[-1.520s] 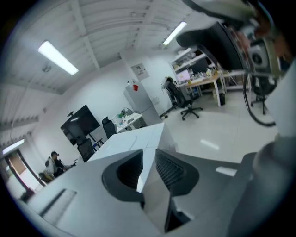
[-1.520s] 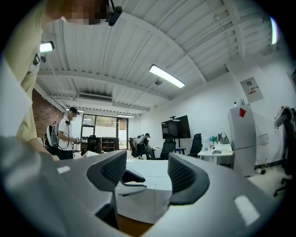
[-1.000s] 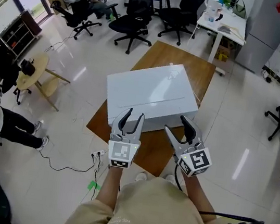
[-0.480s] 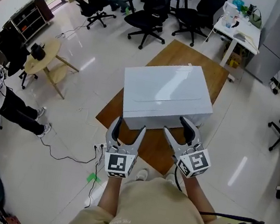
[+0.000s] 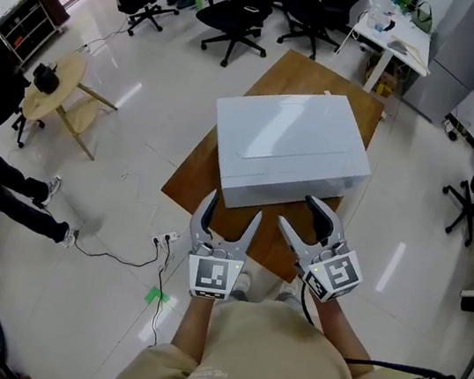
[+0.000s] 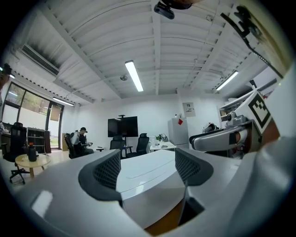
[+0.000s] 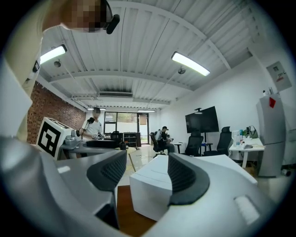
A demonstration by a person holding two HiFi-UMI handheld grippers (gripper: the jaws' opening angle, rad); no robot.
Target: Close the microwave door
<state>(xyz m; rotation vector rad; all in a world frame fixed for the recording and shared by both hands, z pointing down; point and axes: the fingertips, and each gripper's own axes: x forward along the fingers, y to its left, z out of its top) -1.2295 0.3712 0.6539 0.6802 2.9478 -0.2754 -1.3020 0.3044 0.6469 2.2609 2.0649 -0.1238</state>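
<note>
Near the white boxy microwave (image 5: 291, 144) on the brown wooden worktop (image 5: 193, 173), the left tool (image 5: 232, 208), just opened, and the right tool (image 5: 296, 211) are held spread and empty.

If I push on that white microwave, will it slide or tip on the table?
Tipping looks unlikely: the microwave is a wide, low box sitting flat on the wooden table. Its smooth, glossy shell may be slippery to push on. It looks rigid and probably heavy, so a gentle push should barely shift it.
</note>
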